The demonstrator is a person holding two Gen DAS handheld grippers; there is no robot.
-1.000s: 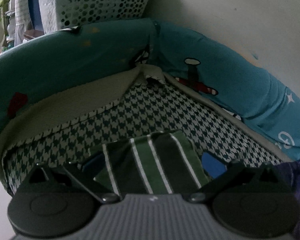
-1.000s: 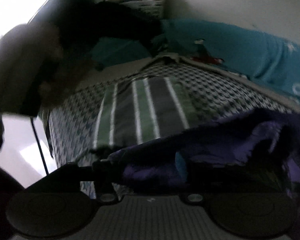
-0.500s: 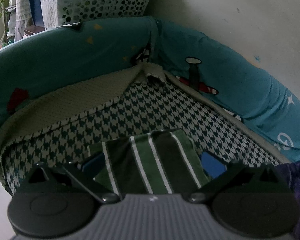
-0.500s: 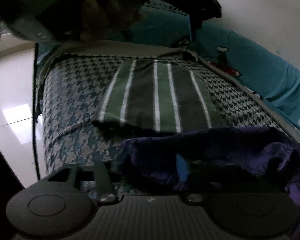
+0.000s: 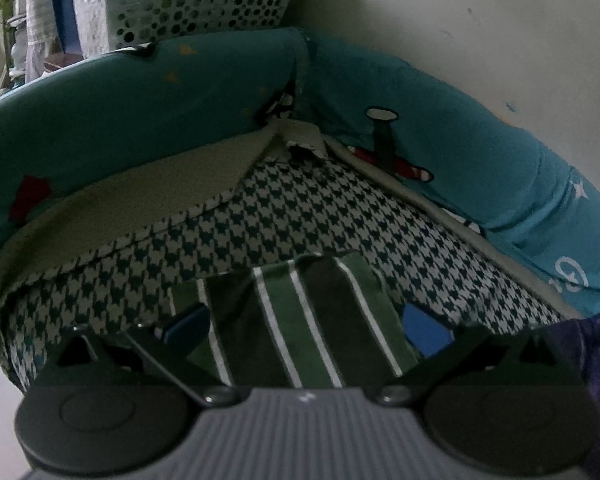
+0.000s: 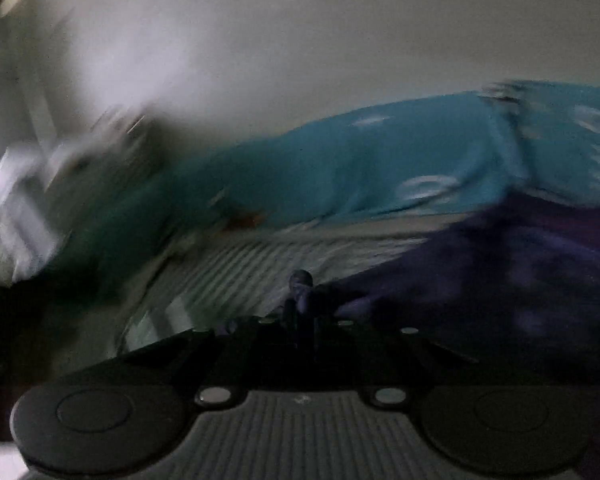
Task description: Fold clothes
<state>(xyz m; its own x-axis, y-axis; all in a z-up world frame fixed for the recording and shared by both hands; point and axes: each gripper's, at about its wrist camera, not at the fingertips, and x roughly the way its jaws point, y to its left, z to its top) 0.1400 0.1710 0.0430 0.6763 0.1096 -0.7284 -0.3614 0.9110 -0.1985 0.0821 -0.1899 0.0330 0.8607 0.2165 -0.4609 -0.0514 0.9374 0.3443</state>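
Left gripper (image 5: 305, 322) hangs low over the folded green striped garment (image 5: 300, 320), blue pads (image 5: 424, 328) spread wide to either side of it, gripping nothing; probably parked there after setting it flat on the houndstooth cushion (image 5: 300, 216). Right gripper (image 6: 300, 300): jaws have just been closing and now meet on an edge of the purple garment (image 6: 500, 280), which lies beside the striped one. Looks like the next piece is being taken up for folding. View badly blurred.
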